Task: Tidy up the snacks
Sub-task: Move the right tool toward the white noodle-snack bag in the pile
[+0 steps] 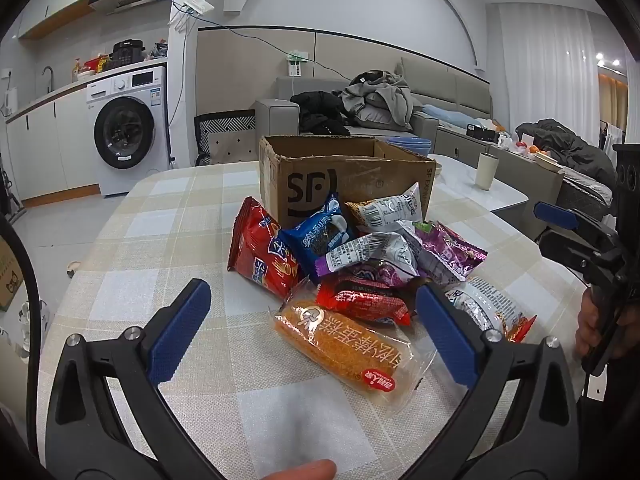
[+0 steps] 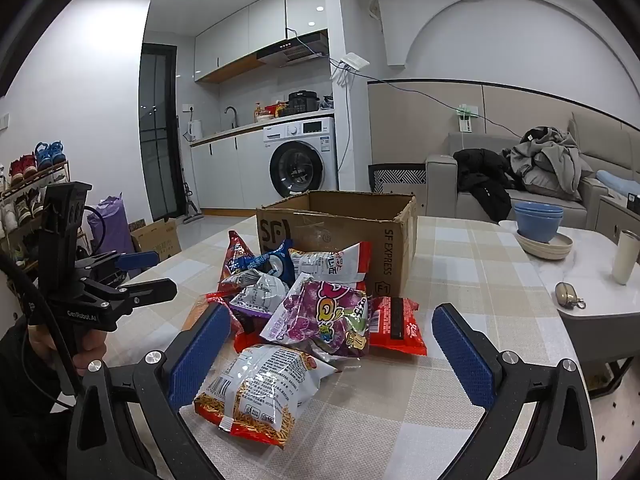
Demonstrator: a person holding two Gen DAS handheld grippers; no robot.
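A pile of snack packets lies on the checked tablecloth (image 1: 168, 240) in front of an open cardboard SF box (image 1: 344, 176), which also shows in the right wrist view (image 2: 340, 232). My left gripper (image 1: 312, 328) is open, its jaws on either side of an orange cake packet (image 1: 340, 340), above the table. Behind it lie a red packet (image 1: 260, 252), a blue packet (image 1: 316, 236) and a purple packet (image 1: 448, 256). My right gripper (image 2: 332, 356) is open over a white-and-red noodle snack packet (image 2: 260, 392) and a purple packet (image 2: 324, 320).
Blue bowls on a plate (image 2: 540, 228), a cream cup (image 2: 626, 256) and a small metal object (image 2: 568, 294) stand on the white table part at the right. A sofa with clothes (image 2: 520, 176) is behind. The left gripper also shows at the left in the right wrist view (image 2: 136, 276).
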